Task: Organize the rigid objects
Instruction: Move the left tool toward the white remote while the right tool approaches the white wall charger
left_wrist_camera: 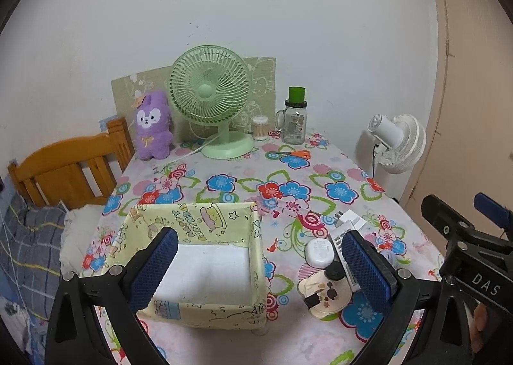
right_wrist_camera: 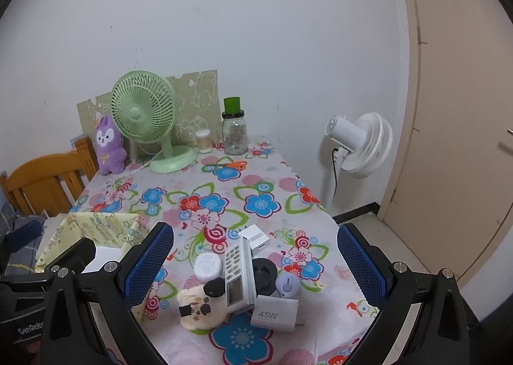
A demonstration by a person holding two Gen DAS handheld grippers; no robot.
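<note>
A yellow patterned fabric box [left_wrist_camera: 224,220] with a white bottom stands on the flowered tablecloth, nothing inside it. My left gripper [left_wrist_camera: 259,269] hangs open over the box's near side. To its right lies a heap of small items: a white remote [right_wrist_camera: 238,272], a white 45W charger [right_wrist_camera: 274,316], a second white charger [right_wrist_camera: 256,238], a round white case [right_wrist_camera: 207,265], a cream bear-shaped item [right_wrist_camera: 198,307], a black round object [right_wrist_camera: 264,273] and a lilac round gadget [right_wrist_camera: 287,285]. My right gripper [right_wrist_camera: 255,269] is open above this heap, holding nothing.
At the back stand a green desk fan [left_wrist_camera: 211,102], a purple plush [left_wrist_camera: 150,128], a cotton-swab tub [left_wrist_camera: 259,128], a glass jar with green lid [left_wrist_camera: 293,121] and orange scissors [left_wrist_camera: 293,153]. A wooden chair [left_wrist_camera: 64,169] is left, a white floor fan [right_wrist_camera: 359,144] and door [right_wrist_camera: 458,108] right.
</note>
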